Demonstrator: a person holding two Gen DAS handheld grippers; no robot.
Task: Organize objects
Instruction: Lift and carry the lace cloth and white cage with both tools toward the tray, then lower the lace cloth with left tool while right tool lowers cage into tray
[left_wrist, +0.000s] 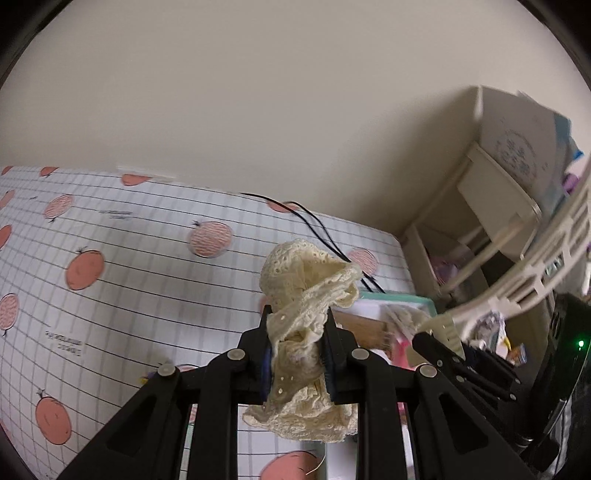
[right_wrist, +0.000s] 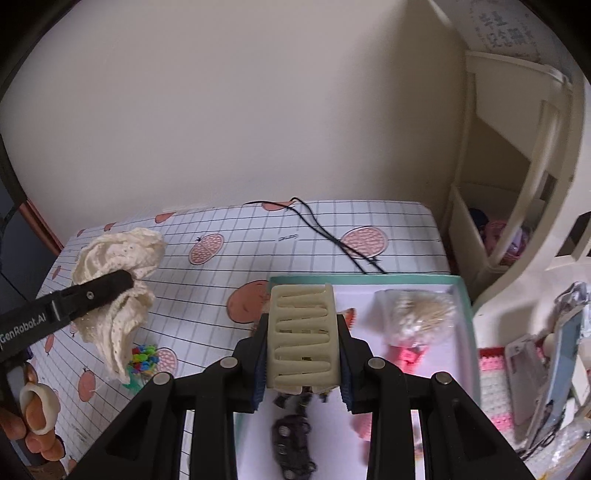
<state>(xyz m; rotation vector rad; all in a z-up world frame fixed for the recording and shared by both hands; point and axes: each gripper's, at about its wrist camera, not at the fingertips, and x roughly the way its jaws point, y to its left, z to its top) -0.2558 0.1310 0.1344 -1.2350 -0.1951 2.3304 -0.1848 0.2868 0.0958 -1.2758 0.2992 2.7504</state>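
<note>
Cream lace fabric (left_wrist: 306, 328) is clamped between the fingers of the left hand-held gripper (left_wrist: 297, 343), held up above a tabletop (left_wrist: 129, 266) covered in a grid cloth with orange fruit prints. The right hand-held gripper (right_wrist: 303, 347) is closed on a cream plastic hair claw clip (right_wrist: 303, 332), over a shallow teal-rimmed tray (right_wrist: 466, 314) holding small accessories at the tabletop's right side.

Fruit-print tablecloth (right_wrist: 229, 295), cream wall (right_wrist: 240, 110)

Right tool (right_wrist: 303, 354) clamps a cream hair claw (right_wrist: 303, 332) above the tray (right_wrist: 467, 314).
</note>
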